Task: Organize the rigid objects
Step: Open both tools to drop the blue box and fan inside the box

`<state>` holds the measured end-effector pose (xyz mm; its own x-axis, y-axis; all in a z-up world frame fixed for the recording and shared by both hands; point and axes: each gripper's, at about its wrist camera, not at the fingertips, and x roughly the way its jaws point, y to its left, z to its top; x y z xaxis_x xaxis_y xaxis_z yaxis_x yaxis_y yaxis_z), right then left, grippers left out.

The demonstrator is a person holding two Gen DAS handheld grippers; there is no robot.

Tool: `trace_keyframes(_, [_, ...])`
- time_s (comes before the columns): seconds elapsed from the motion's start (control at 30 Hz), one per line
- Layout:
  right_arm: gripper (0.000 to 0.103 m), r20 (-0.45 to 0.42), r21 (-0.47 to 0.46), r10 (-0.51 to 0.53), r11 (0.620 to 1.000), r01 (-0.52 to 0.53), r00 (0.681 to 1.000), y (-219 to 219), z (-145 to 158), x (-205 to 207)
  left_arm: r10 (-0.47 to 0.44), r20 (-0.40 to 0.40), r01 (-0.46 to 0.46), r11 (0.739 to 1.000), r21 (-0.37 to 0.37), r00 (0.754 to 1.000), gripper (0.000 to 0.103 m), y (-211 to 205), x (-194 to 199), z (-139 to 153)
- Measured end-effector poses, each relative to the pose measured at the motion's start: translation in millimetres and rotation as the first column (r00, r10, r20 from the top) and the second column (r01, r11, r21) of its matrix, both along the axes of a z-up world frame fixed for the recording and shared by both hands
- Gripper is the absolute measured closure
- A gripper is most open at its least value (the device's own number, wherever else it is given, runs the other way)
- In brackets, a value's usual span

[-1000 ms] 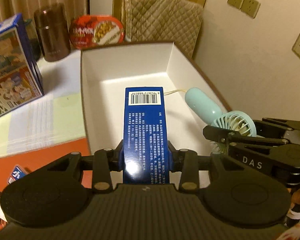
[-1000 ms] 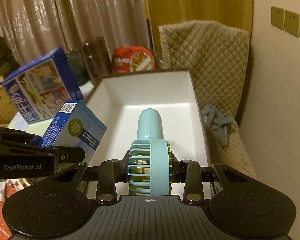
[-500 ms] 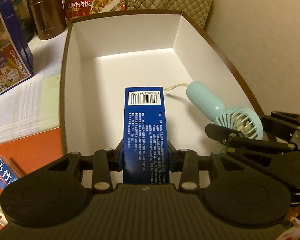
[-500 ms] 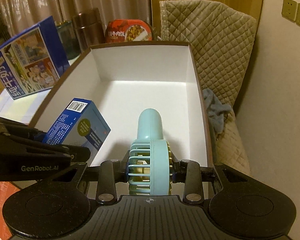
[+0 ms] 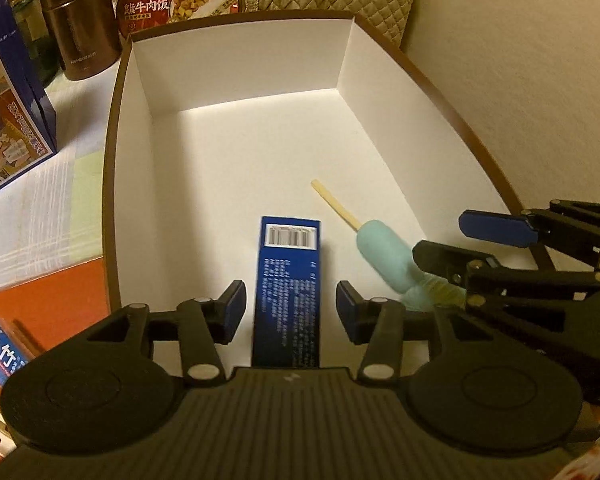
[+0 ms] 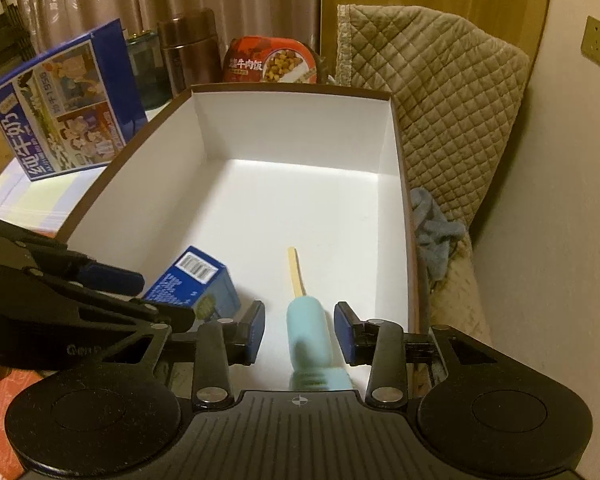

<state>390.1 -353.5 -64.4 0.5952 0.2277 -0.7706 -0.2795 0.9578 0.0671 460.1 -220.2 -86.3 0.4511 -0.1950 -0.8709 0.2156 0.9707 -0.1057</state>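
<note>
While both tools' jaws open, one blue carton, one teal fan, one white box.

You had the carton lying in the box near its near end, the fan just right of it; a flask and meal tray stood beyond the far wall.

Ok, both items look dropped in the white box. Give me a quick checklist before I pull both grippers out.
1. Left gripper pads clear of the blue carton: ok, gaps on both sides, jaws opening.
2. Right gripper clear of the teal fan: ok, jaws opening.
3. Both items inside the white box: ok.
4. Carton resting flat on the box floor: cannot tell.
5. Fan's strap free of the fingers: ok.
6. Grippers apart from each other: ok.
</note>
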Motion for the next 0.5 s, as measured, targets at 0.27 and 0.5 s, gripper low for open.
trace_keyframes(0.27, [0.059, 0.003, 0.055, 0.012, 0.998, -0.012, 1.0, -7.1, 13.7, -14.5, -0.007, 0.019, 0.008, 1.0, -0.012, 1.0, 0.058, 1.6, -13.1, 13.8])
trace_keyframes(0.5, [0.057, 0.027, 0.085, 0.012, 0.996, -0.015, 1.0, -9.1, 24.7, -24.0, 0.001, 0.062, 0.0, 1.0, -0.013, 0.998, 0.058, 4.4, -25.8, 29.5])
